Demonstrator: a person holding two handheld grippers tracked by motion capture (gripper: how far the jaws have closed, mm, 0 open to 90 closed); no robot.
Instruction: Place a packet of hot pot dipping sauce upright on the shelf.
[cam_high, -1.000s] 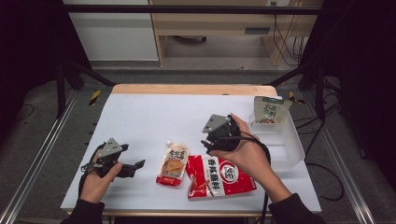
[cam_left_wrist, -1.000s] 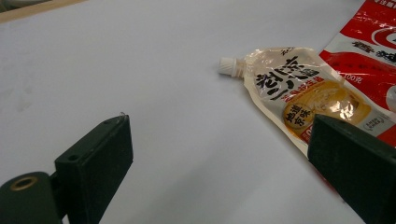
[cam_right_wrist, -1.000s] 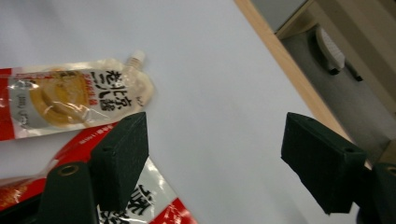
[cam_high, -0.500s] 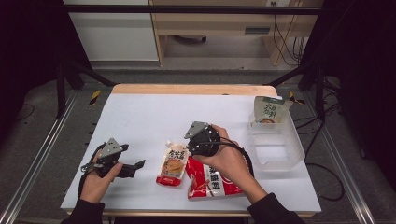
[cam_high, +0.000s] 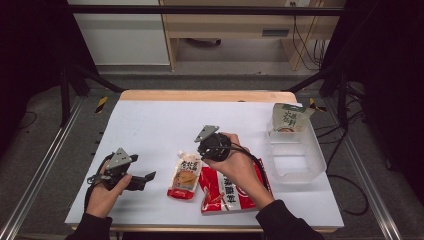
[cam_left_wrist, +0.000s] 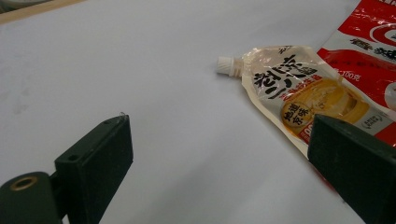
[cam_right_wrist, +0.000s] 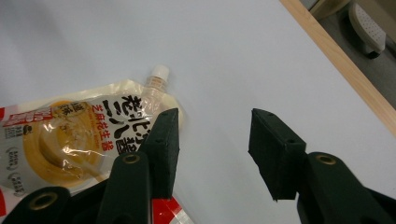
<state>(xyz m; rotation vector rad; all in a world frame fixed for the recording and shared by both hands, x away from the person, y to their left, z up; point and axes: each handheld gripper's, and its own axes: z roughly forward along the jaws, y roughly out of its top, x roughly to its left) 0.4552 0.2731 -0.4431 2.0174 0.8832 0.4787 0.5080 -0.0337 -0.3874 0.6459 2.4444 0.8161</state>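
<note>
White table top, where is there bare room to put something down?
The white table top is bare across its far half, from the wooden far edge to the yellow spouted pouch. The near middle is crowded: pouch, red snack bag. The clear plastic bin fills the right side.

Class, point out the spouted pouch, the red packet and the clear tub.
Spouted pouch (cam_high: 185, 174), high view, middle of its yellow face.
Red packet (cam_high: 227, 194), high view, its white label.
Clear tub (cam_high: 316, 162), high view, right wall.
</note>
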